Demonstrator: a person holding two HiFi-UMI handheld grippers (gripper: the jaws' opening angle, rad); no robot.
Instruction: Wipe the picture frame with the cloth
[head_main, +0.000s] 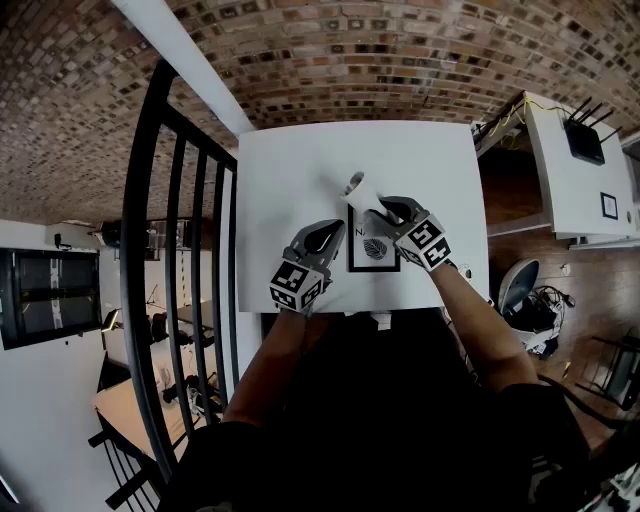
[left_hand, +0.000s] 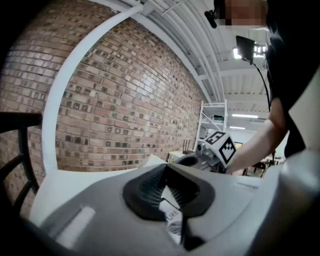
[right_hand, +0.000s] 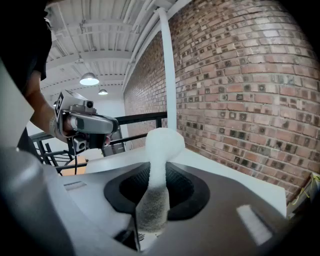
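Observation:
A small black picture frame (head_main: 376, 250) with a leaf print lies near the front edge of the white table (head_main: 290, 180). My left gripper (head_main: 335, 233) is shut on the frame's left side; in the left gripper view the print (left_hand: 173, 221) shows between the closed jaws of that gripper (left_hand: 170, 197). My right gripper (head_main: 386, 211) sits just above the frame's top edge, shut on a white cloth (head_main: 361, 191). In the right gripper view the cloth (right_hand: 160, 160) sticks up out of the jaws of this gripper (right_hand: 152, 200) as a fluffy roll.
A black metal railing (head_main: 150, 250) runs along the table's left side. A brick wall (head_main: 350, 50) lies beyond the table's far edge. At the right stands a white cabinet (head_main: 570, 180) with a black router (head_main: 585, 140) on it.

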